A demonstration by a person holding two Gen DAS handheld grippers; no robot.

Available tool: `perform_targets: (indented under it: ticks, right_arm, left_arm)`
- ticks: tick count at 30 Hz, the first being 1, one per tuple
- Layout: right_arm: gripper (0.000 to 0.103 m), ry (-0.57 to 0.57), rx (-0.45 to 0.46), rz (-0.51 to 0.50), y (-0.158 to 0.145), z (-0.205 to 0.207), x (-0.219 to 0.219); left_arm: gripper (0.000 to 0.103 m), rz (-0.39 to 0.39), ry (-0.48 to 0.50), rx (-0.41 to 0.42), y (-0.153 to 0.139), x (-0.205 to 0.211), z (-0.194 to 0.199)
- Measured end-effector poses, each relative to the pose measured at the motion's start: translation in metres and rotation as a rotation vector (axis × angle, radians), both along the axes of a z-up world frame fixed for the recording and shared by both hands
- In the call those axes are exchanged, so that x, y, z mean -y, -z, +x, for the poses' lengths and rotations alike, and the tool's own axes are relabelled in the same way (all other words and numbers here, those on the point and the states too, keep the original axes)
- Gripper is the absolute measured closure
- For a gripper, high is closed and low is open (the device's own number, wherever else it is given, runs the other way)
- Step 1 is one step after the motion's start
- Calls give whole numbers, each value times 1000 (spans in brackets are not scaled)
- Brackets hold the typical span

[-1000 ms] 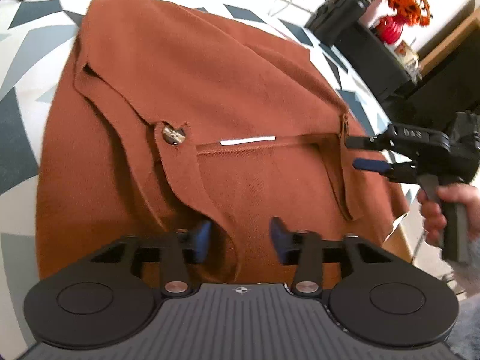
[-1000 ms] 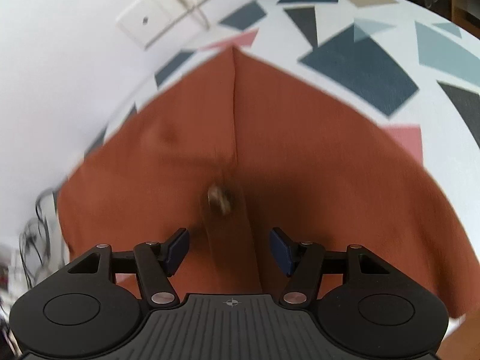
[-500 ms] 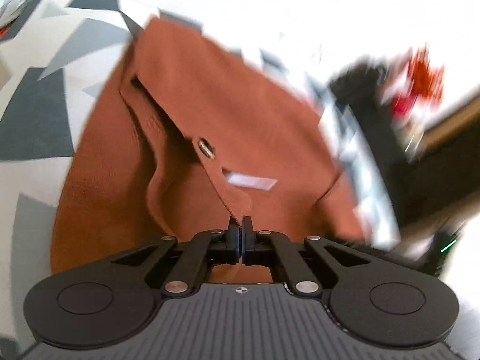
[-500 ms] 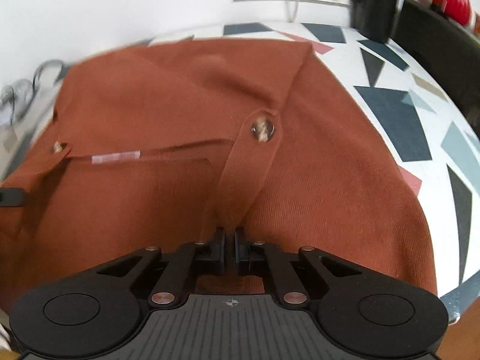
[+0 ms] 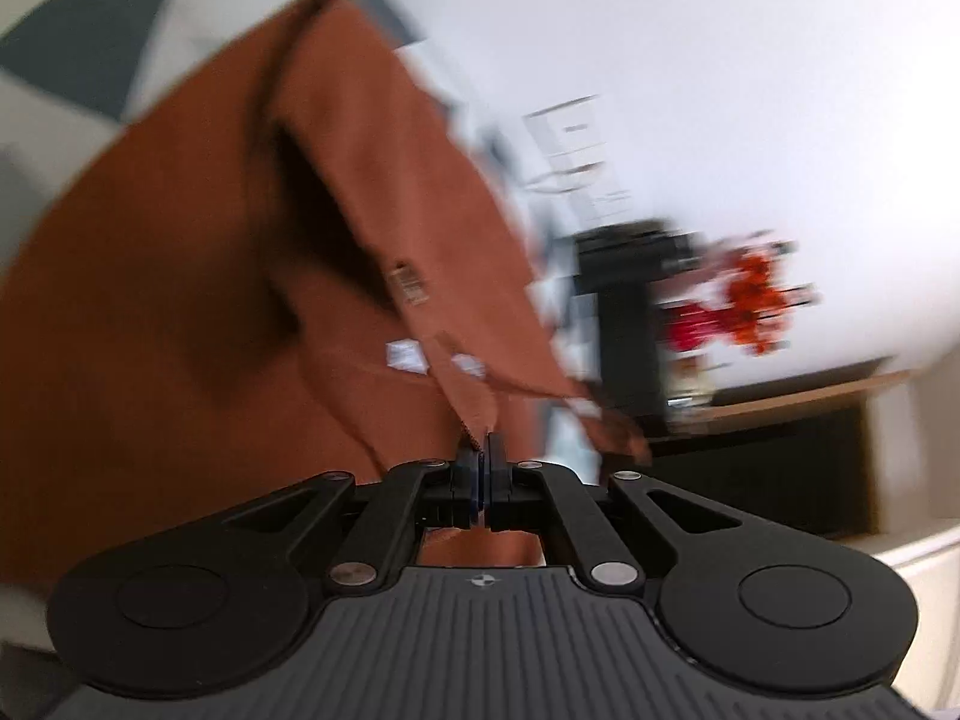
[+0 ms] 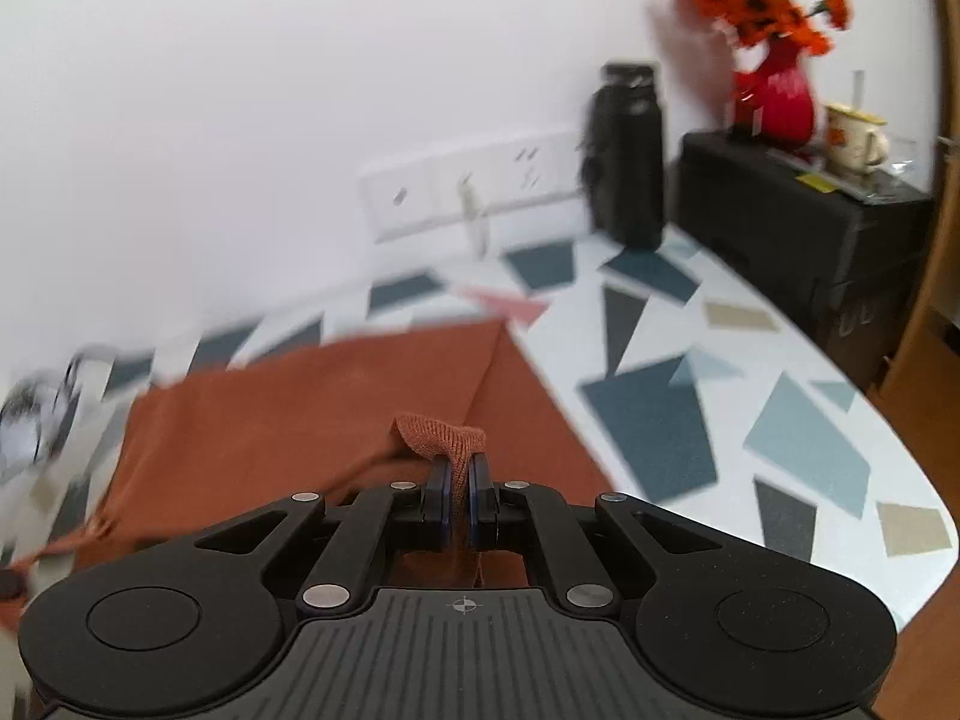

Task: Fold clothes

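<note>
A rust-brown cardigan [image 5: 198,300] lies on a table with a triangle-patterned cloth [image 6: 750,420]. My left gripper [image 5: 485,450] is shut on the end of its front band, which rises off the cloth; a button [image 5: 408,282] and a white label [image 5: 408,355] show just beyond. In the right wrist view the cardigan [image 6: 336,390] spreads flat behind my right gripper [image 6: 459,468], which is shut on a lifted fold of its edge that bunches above the pads. Both views are blurred.
A black bottle [image 6: 627,156] stands near the wall by a socket strip [image 6: 468,186]. A black case [image 6: 798,216] at the table's right end carries a red vase of orange flowers [image 6: 774,96] and a mug [image 6: 852,138]. Bare cloth lies right of the cardigan.
Both grippers were open over the cardigan, then shut on its front edges. Both views have since rolled, and the right gripper has risen with its fold, showing more wall and table.
</note>
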State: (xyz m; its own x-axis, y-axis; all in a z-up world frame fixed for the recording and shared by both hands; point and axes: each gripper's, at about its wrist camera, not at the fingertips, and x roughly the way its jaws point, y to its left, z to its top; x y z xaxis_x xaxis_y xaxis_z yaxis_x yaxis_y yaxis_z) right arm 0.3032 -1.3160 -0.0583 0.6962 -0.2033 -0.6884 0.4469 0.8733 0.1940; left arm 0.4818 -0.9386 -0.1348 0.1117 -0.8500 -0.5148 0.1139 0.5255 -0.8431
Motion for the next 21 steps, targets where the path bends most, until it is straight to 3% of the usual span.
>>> perform_targets:
  ticks: [5,6,7,8,9,11,13,18,21]
  right_arm:
    - [98,-115,-196,100,44,-12,-26]
    - [97,-132,-240,116,53,-12,-32]
    - [93,-131,-291,124,60,-10,-36]
    - [77,-119,-323,132,64,-8,-37]
    - [67,-111,-325,147,63,-7,-38]
    - [65,-105,-271,186,52,-5,-32]
    - [59,-90,-202,225,36,1,-22]
    - [61,-50,21,380,-9,40,21]
    - [61,-53,161,417,-39,70,42]
  left_arm:
    - [101,275,4,-4,34,-2,-7]
    - [99,330,4,-9,37,-2,-7]
    - [88,380,5,-12,40,-1,-7]
    - [78,406,8,-4,38,0,-6]
    - [74,424,11,8,36,1,-4]
    - [65,393,1,60,23,1,0]
    - [65,360,2,134,7,3,11]
    - [65,303,-23,309,-31,13,57]
    - [65,253,-55,398,-47,15,94]
